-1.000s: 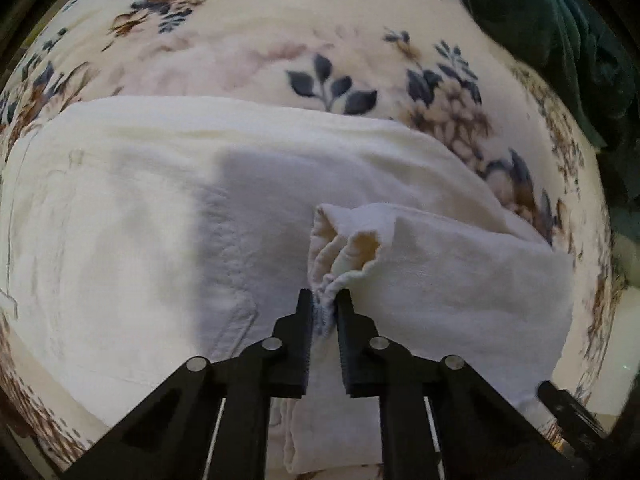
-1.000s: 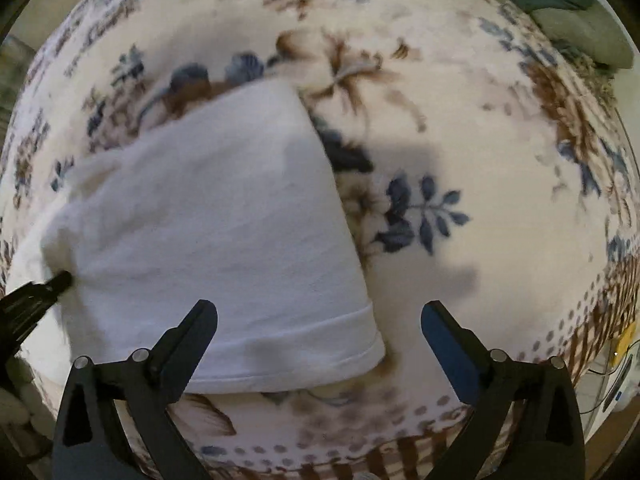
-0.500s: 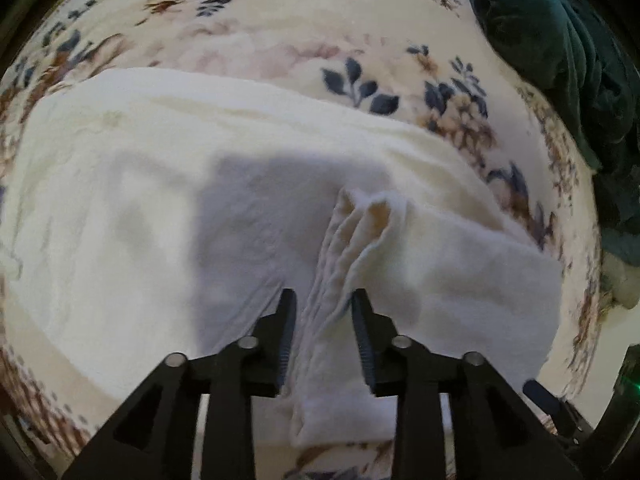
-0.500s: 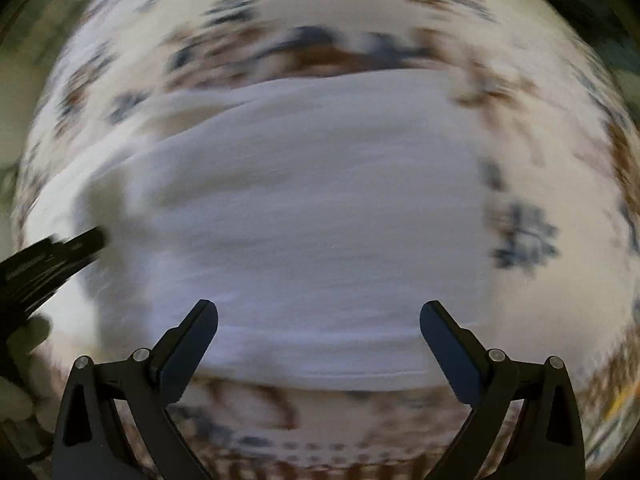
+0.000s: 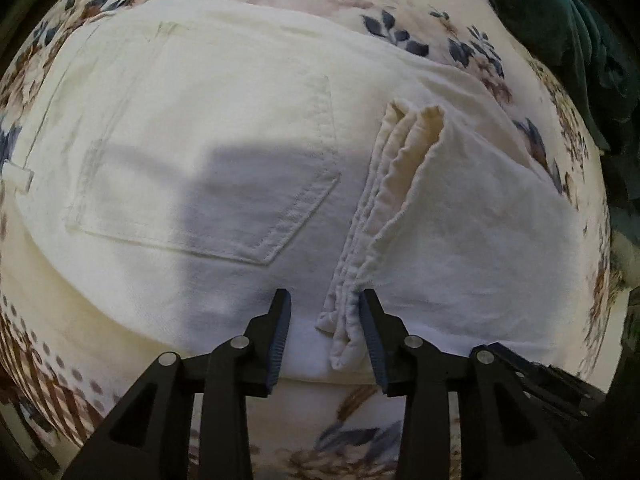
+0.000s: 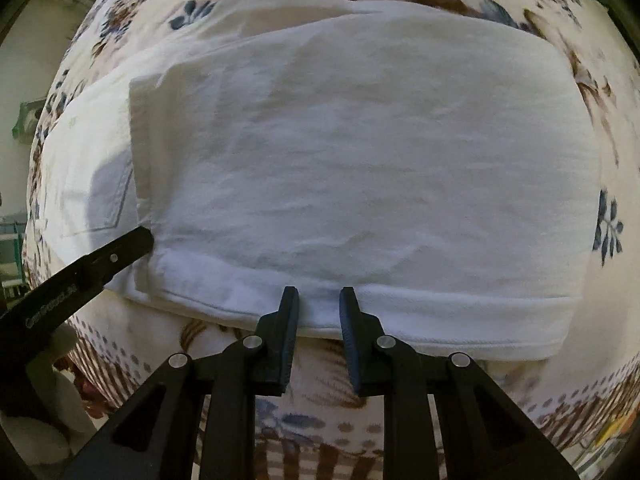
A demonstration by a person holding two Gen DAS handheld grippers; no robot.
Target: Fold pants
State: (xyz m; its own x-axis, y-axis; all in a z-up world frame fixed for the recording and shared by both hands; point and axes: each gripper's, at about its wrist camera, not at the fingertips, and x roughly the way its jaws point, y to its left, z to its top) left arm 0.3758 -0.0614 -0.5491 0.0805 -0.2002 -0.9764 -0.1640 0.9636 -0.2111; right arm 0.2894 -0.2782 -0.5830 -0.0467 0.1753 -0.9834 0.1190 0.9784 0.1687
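White pants [image 5: 208, 152] lie folded on a floral blanket [image 5: 420, 12]. In the left wrist view the seat with a back pocket [image 5: 224, 184] faces up, and the leg hems [image 5: 384, 208] lie folded over it. My left gripper [image 5: 325, 320] is open, its jaws on either side of the hem edge, not pinching it. In the right wrist view the folded legs [image 6: 360, 160] fill the middle. My right gripper [image 6: 319, 312] is partly closed at the near folded edge [image 6: 400, 312], a narrow gap between its jaws. One left gripper finger [image 6: 104, 260] shows at left.
A dark green cloth [image 5: 568, 32] lies bunched at the far right of the blanket. The blanket's patterned border [image 6: 320, 432] runs along the near edge, just under my right gripper. A room wall and floor [image 6: 24, 80] show beyond the blanket at left.
My left gripper opened and let go of the hems, which now lie on the seat. My right gripper swung over the folded legs and narrowed from wide open at the near fold.
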